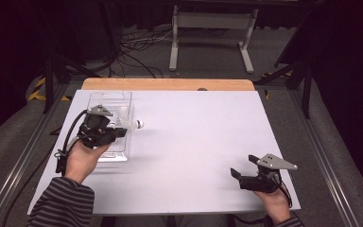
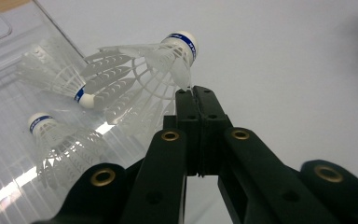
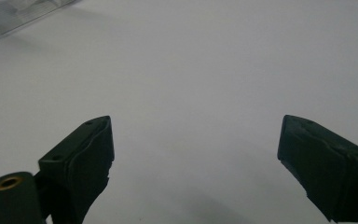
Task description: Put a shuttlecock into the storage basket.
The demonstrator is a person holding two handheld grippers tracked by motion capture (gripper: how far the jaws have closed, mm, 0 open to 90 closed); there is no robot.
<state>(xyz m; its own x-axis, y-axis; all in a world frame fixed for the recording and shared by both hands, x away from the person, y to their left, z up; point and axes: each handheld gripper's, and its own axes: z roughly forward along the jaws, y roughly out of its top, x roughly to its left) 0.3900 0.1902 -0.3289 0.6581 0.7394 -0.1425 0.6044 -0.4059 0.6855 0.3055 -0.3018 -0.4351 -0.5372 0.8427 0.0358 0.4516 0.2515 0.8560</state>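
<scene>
Left gripper view: white plastic shuttlecock (image 2: 161,63), blue-banded cork, skirt pinched between jaws.

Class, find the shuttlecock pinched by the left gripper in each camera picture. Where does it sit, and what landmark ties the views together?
High view: the held shuttlecock lies left of centre, by the clear tray's right edge.
Left gripper view: upper middle, skirt pinched at the left gripper.
Right gripper view: not in this picture.
Shared landmark: the clear tray.
</scene>
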